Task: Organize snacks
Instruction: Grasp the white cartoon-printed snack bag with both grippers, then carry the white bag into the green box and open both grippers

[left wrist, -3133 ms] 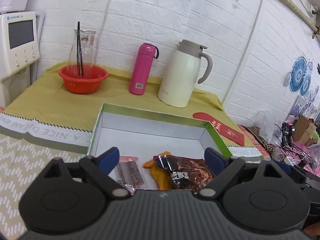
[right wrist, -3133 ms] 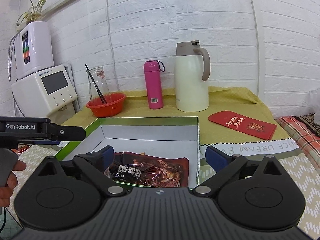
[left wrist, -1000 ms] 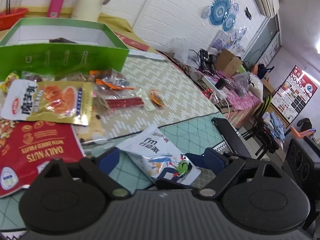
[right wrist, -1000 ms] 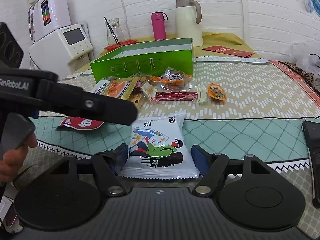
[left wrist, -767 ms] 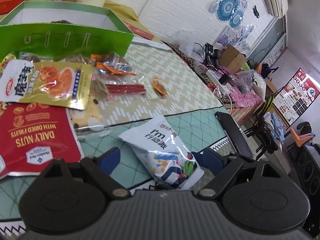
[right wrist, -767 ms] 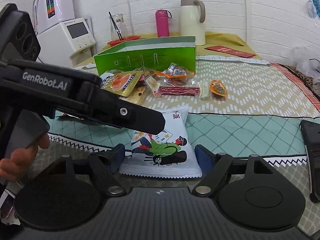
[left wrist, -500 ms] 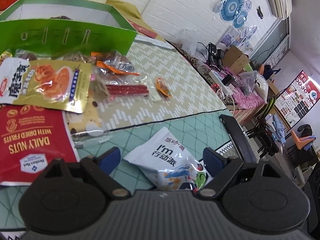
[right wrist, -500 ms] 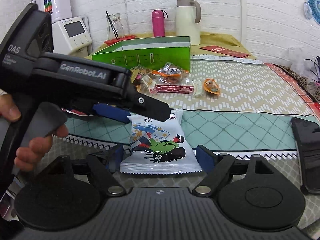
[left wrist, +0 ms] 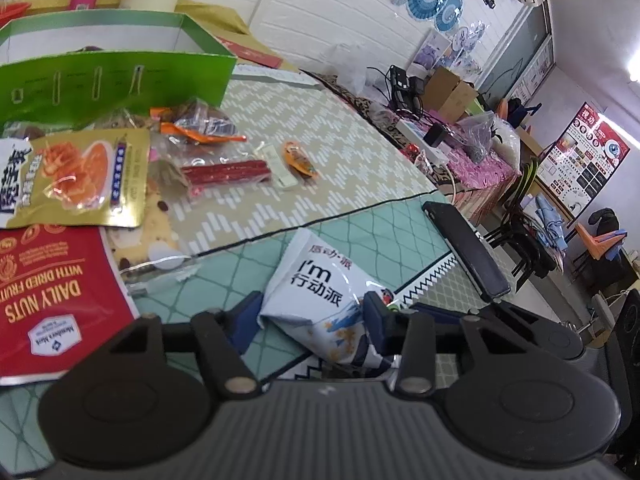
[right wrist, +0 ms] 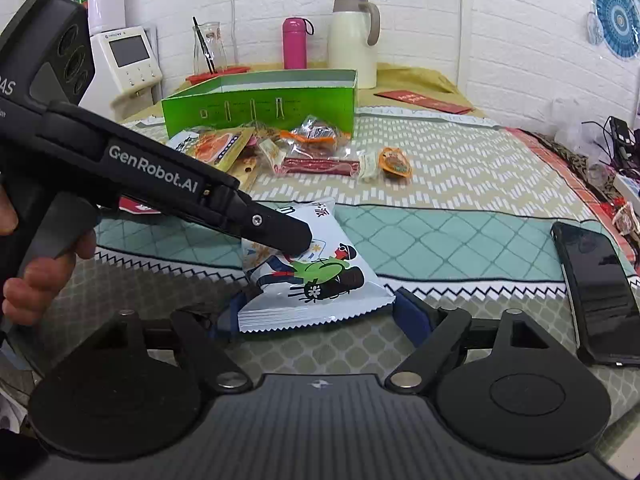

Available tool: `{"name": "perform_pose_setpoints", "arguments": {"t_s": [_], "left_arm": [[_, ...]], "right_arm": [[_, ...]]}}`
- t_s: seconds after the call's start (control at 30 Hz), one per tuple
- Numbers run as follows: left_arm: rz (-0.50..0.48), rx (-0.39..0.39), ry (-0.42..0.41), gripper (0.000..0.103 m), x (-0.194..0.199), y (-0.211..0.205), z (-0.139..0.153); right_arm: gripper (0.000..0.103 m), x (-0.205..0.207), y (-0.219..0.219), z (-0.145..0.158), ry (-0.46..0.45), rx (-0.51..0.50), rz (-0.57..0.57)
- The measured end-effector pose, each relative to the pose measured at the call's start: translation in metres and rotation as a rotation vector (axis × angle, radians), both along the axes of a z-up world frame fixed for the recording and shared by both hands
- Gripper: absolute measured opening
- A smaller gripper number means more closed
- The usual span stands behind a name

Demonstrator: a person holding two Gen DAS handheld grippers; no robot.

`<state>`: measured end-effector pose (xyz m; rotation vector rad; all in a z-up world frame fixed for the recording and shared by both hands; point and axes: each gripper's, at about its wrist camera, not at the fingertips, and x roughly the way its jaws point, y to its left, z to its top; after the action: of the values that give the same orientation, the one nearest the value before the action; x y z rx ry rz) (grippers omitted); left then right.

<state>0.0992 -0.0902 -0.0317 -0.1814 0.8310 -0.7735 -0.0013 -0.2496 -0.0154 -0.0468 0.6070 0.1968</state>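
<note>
Pinching white snack bag (left wrist: 320,304), left hand-held gripper (left wrist: 308,320) clamps its sides; right hand-held gripper (right wrist: 320,316) spread wide, bag between fingers. Puffy, light, slick film, probably crushable; grab crimped edge, go gentle.

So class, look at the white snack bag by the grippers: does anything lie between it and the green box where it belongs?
Yes. A scatter of other snacks lies on the mat right against the green box, between it and the white snack bag. The left gripper already straddles the bag, so lifting it over them looks workable.
</note>
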Motion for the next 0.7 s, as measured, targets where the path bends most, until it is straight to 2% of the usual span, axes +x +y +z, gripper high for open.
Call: {"name": "perform_pose_setpoints", "arguments": {"t_s": [0.13,0.17,0.2,0.23,0.33,0.4,0.57,0.7], "left_arm": [[0.04,-0.016,-0.001,0.037,0.003,0.006,0.002],[0.049,-0.024,-0.005,0.024,0.003,0.009,0.005],[0.051,-0.047,-0.007,0.014,0.002,0.013,0.008],[0.061,-0.064,-0.011,0.014,0.003,0.016,0.012],[0.082,-0.066,-0.051,0.014,0.005,0.022,0.023],[0.094,-0.072,-0.047,0.013,0.009,0.026,0.024],[0.118,-0.108,-0.047,0.009,0.015,0.036,0.03],[0.15,-0.124,-0.107,0.009,0.018,0.047,0.049]], "right_arm": [[0.103,0.006,0.003,0.005,-0.02,-0.005,0.006],[0.103,0.007,0.004,0.007,-0.027,-0.005,0.012],[0.076,0.009,0.005,0.01,-0.042,0.003,0.025],[0.068,0.012,0.005,0.015,-0.05,0.007,0.024],[0.055,0.024,0.008,0.022,-0.05,0.039,0.062],[0.046,0.029,0.014,0.023,-0.06,0.019,0.079],[0.037,0.039,0.023,0.03,-0.081,0.009,0.106],[0.036,0.05,0.029,0.046,-0.135,0.007,0.138]]}}
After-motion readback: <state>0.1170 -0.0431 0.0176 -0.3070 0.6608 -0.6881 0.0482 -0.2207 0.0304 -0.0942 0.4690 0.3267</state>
